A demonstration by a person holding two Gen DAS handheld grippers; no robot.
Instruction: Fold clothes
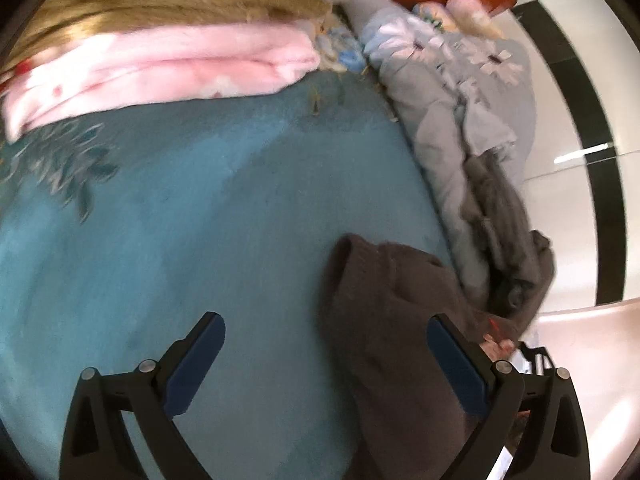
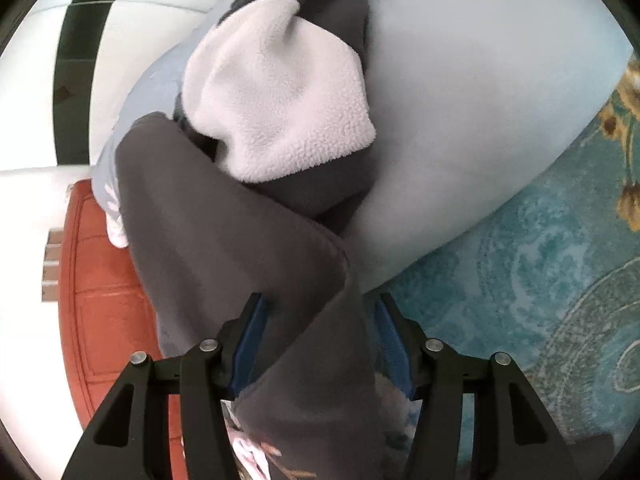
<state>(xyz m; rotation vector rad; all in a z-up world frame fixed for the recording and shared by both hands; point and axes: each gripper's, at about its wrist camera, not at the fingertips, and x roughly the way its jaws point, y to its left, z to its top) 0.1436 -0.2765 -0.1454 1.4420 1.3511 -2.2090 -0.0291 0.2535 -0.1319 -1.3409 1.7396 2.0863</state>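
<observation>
the right hand-held gripper point(image 2: 320, 340) sits released, its pads either side of a dark grey garment point(image 2: 240, 248); the left hand-held gripper point(image 1: 324, 364) gapes empty over the teal blanket point(image 1: 200, 200).

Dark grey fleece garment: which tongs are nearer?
Right. The right tongs straddle the dark grey fleece garment, cloth between the pads. The left tongs hover open over the teal bedspread, beside a brown garment.

Dark grey garment point(image 2: 240, 240) with pale fleece lining point(image 2: 280, 108) turned out lay crumpled across my view, far end bunched on the light blue bedding point(image 2: 480, 100), near end draped down toward me.
</observation>
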